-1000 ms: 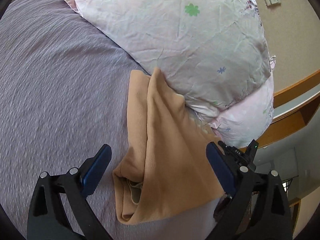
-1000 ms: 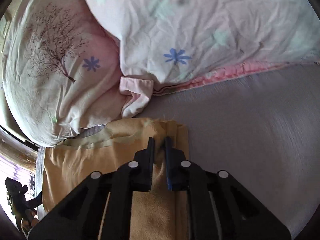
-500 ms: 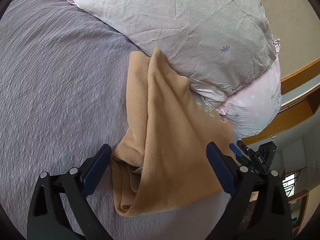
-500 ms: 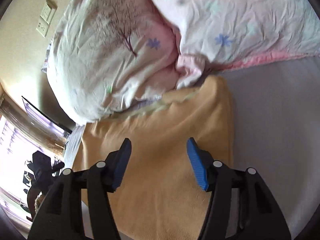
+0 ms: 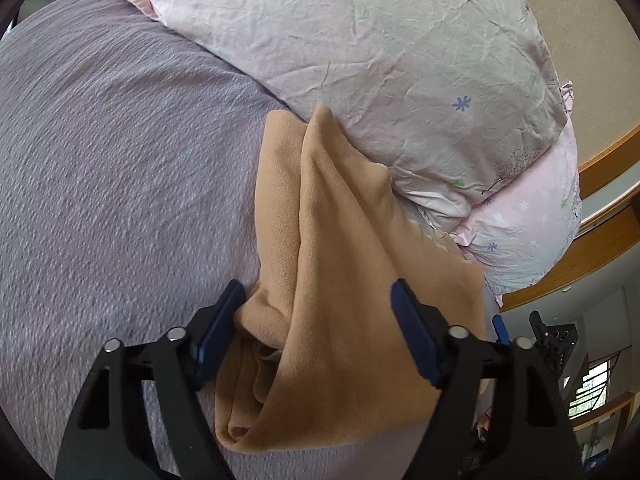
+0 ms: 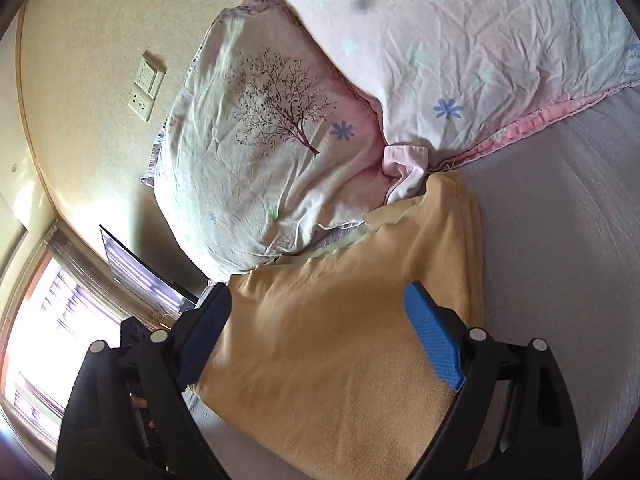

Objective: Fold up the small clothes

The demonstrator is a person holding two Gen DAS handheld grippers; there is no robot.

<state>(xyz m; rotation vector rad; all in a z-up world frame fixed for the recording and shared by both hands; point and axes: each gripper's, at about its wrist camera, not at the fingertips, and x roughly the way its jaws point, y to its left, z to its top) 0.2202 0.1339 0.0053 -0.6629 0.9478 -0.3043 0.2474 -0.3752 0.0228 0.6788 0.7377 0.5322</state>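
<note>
A tan fleece garment (image 5: pixel 340 272) lies folded on the purple bedspread (image 5: pixel 112 168), its far end against the pillows. My left gripper (image 5: pixel 320 320) is open, its jaws either side of the garment's near bunched end, holding nothing. In the right wrist view the garment (image 6: pixel 340 320) lies flat with a folded edge along its right side. My right gripper (image 6: pixel 320 328) is open above it and empty. The right gripper's tip (image 5: pixel 552 336) shows at the left view's right edge.
Two floral pillows (image 5: pixel 380 60) lie at the bed's head, also in the right wrist view (image 6: pixel 280 120). A wall with a switch plate (image 6: pixel 146 84) and a window (image 6: pixel 48 320) lie beyond. A wooden bed frame (image 5: pixel 600 208) runs at the right.
My right gripper let go of the garment's folded edge, opened and drew back to the left. My left gripper moved closer over the garment's near end.
</note>
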